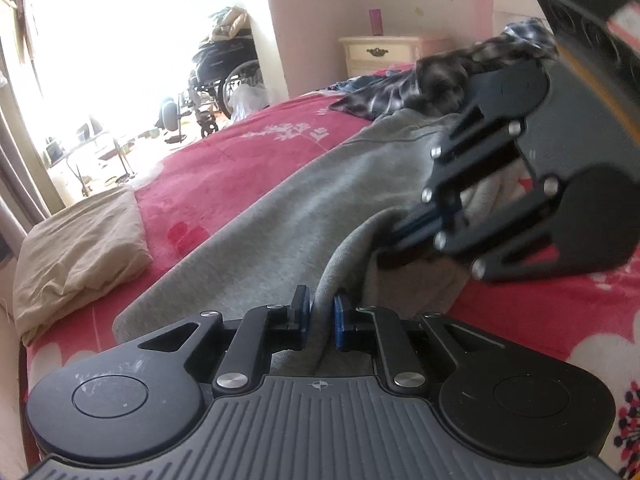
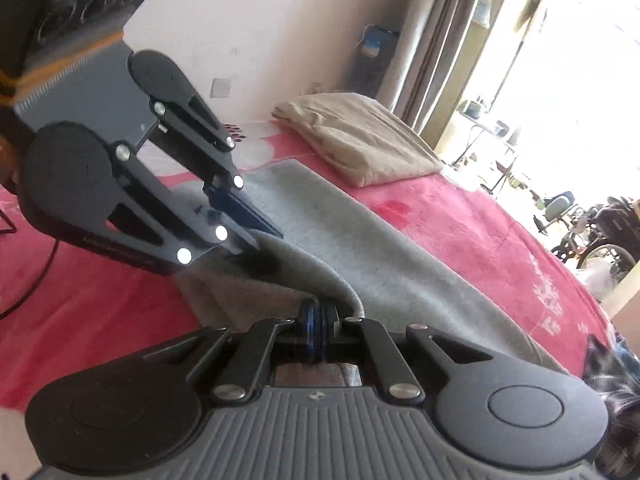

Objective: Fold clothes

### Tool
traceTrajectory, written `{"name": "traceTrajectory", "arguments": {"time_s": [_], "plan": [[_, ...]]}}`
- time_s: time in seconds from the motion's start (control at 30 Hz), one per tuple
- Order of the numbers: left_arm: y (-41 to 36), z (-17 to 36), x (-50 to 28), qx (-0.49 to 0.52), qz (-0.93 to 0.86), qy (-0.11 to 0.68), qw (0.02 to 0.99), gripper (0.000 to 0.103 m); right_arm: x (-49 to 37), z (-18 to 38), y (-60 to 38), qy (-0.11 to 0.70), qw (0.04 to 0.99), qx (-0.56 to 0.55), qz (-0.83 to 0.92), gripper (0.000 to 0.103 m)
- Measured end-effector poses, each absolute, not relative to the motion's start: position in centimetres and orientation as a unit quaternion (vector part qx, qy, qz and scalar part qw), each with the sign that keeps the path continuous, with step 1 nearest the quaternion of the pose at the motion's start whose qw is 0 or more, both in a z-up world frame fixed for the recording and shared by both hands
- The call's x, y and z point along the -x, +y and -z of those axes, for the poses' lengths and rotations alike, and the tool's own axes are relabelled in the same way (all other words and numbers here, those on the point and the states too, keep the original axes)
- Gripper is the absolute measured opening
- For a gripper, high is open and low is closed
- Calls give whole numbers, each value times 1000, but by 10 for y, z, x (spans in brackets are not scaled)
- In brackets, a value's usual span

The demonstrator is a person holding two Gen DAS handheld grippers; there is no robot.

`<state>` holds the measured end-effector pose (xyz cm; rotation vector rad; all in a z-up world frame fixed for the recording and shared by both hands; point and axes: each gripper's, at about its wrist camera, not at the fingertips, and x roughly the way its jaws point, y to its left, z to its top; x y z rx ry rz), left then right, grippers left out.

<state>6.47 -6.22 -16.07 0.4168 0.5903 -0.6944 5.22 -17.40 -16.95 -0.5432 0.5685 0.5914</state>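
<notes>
Both of your tools are clamped on the same grey sweatshirt, and that shared edge is what matters here. Your left tool has its blue pads drawn in on a raised ridge of the grey fabric, and your right tool is pinched tight on the hem close by. In each wrist view the other tool sits just beside and slightly ahead, so the two grips are near one another along one border of the garment.

From that border, the sweatshirt runs away from you across the red floral bedspread, its long axis heading toward the far end of the bed where the plaid shirt lies in a heap. The bulk of the cloth lies flat ahead of both tools. Only the gripped edge is lifted and creased.

The fabric looks like soft, fairly heavy fleece knit (it sags between the grips rather than holding a line), so I would expect it to drag on the plush bedspread.

A folded beige cloth rests at the near corner of the bed, well apart from the sweatshirt on your left side. Neither tool is clearly nearer the body of the garment.
</notes>
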Motion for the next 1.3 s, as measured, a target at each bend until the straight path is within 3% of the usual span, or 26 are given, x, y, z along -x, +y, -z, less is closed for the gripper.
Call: {"name": "traceTrajectory", "arguments": {"time_s": [0.13, 0.43, 0.67, 1.2, 1.3], "plan": [[-59, 159, -68, -187, 333, 282, 880, 11, -31, 169, -181, 219, 895, 276, -274, 18], [-53, 156, -67, -176, 338, 277, 882, 10, 30, 168, -190, 114, 887, 319, -314, 19], [-48, 151, -61, -171, 348, 267, 883, 10, 14, 205, -158, 156, 859, 347, -344, 17], [-41, 144, -52, -155, 369, 251, 881, 9, -34, 212, -132, 229, 906, 195, -297, 18], [-41, 146, -52, -157, 369, 253, 880, 9, -43, 221, -131, 244, 907, 197, -281, 26]]}}
